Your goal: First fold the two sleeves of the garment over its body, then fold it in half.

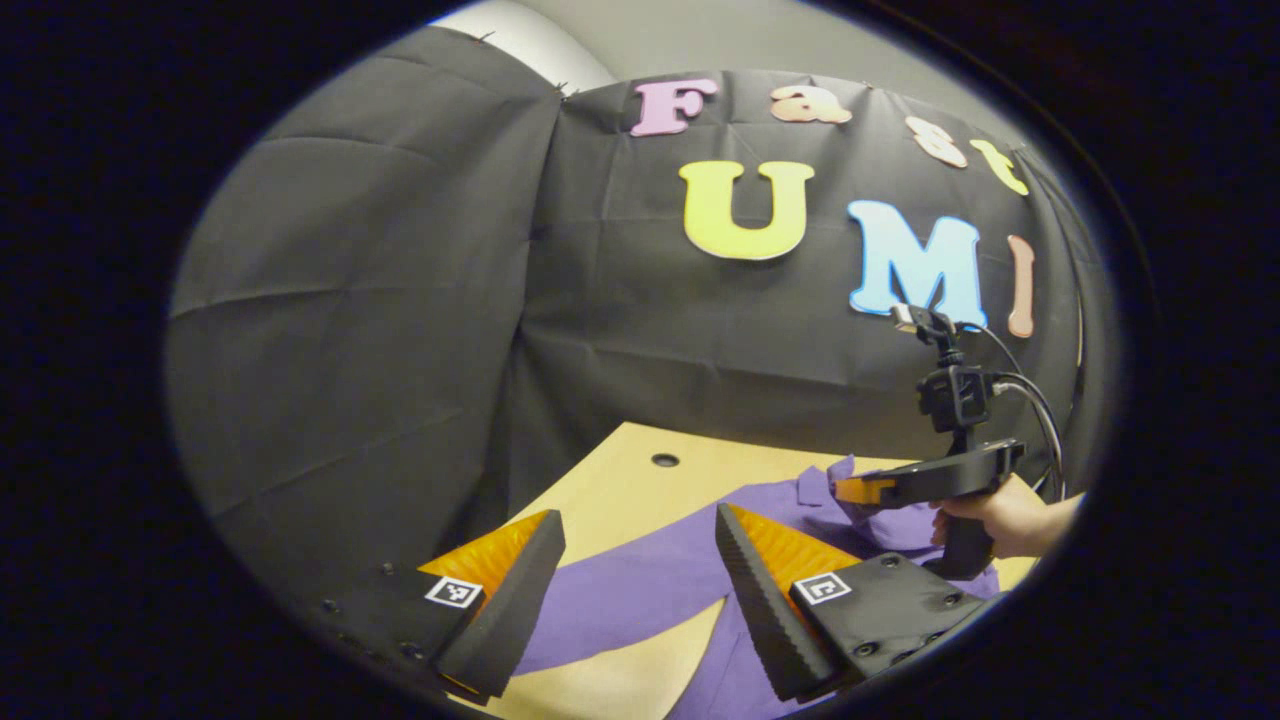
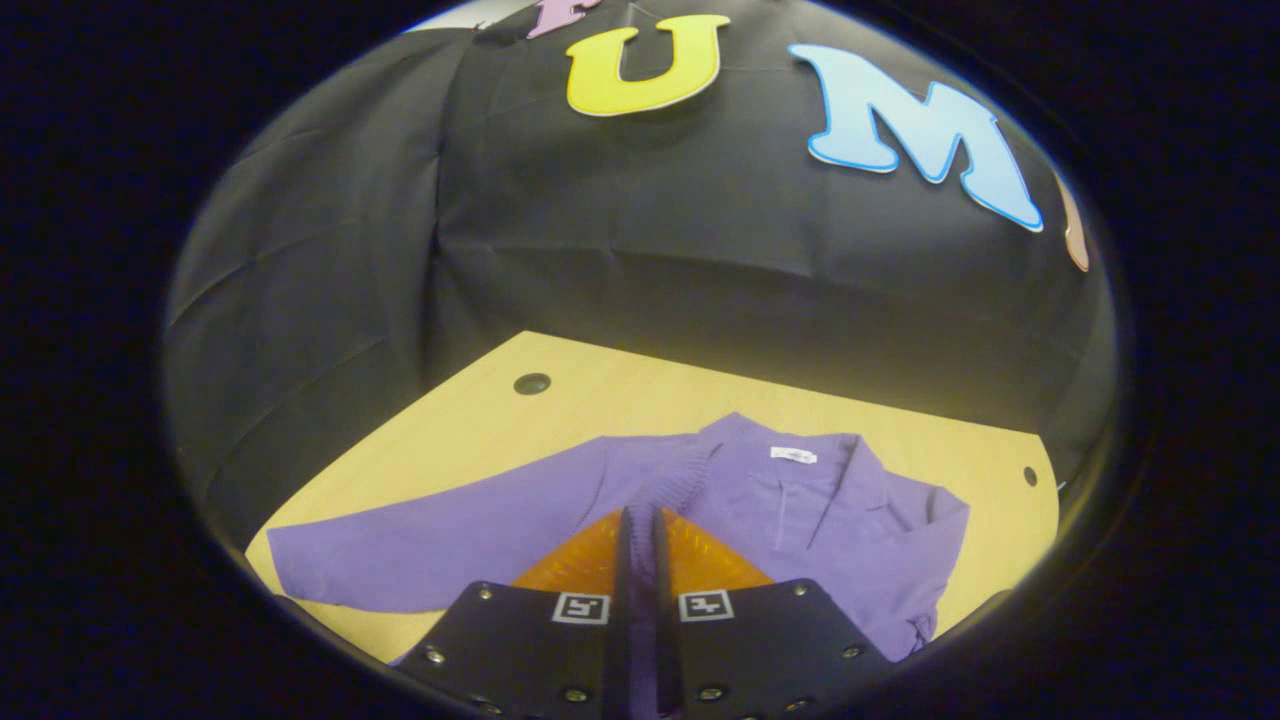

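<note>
A fold of the purple shirt is pinched between the pressed-together fingers of the right gripper. The shirt is spread on the wooden table, its collar on the far side and one sleeve stretched sideways. The left gripper is held above that sleeve, fingers spread wide. Beyond it, the right gripper's handle is gripped by a hand.

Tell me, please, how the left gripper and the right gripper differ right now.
The left gripper is open with nothing between its fingers; the right gripper is shut on purple cloth of the garment. The left gripper hovers above the outstretched sleeve; the right has cloth pinched. Both are over the table.
</note>
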Motion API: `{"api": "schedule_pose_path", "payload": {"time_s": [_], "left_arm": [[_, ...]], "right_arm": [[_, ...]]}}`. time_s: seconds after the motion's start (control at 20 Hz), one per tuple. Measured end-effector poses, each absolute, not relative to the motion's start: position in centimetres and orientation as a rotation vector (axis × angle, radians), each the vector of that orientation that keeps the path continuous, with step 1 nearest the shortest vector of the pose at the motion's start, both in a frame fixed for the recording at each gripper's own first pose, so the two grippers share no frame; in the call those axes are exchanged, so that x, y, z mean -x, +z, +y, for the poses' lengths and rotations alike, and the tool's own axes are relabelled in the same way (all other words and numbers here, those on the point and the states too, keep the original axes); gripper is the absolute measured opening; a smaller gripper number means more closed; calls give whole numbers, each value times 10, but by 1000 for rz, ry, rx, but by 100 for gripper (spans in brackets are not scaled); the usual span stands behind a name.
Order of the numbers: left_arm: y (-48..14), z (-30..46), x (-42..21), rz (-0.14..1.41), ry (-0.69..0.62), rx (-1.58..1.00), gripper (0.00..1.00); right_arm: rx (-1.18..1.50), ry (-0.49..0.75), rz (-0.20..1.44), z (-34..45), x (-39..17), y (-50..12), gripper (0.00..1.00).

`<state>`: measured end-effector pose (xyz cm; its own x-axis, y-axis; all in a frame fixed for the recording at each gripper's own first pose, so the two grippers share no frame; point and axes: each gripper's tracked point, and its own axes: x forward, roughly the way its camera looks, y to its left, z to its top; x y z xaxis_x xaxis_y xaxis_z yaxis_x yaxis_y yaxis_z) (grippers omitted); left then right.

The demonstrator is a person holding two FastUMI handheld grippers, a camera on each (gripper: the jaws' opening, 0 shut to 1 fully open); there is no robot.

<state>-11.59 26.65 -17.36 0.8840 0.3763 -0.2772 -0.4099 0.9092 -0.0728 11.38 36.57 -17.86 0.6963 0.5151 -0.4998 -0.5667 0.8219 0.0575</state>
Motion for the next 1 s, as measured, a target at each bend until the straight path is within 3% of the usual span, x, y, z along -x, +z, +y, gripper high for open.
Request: {"api": "schedule_pose_path", "payload": {"time_s": [0.1,0.25,0.7,1.0], "left_arm": [[-191,282,125,290,459,138,96],[-217,302,136,331,528,147,96],[-317,375,171,509,788,267,98],[-375,390,186,665,866,365,99]], "right_arm": [[99,624,510,371,-110,-176,36],[115,615,458,363,-108,-162,99],[102,626,372,346,-84,-112,96],[87,648,377,335,-62,-98,96]]}}
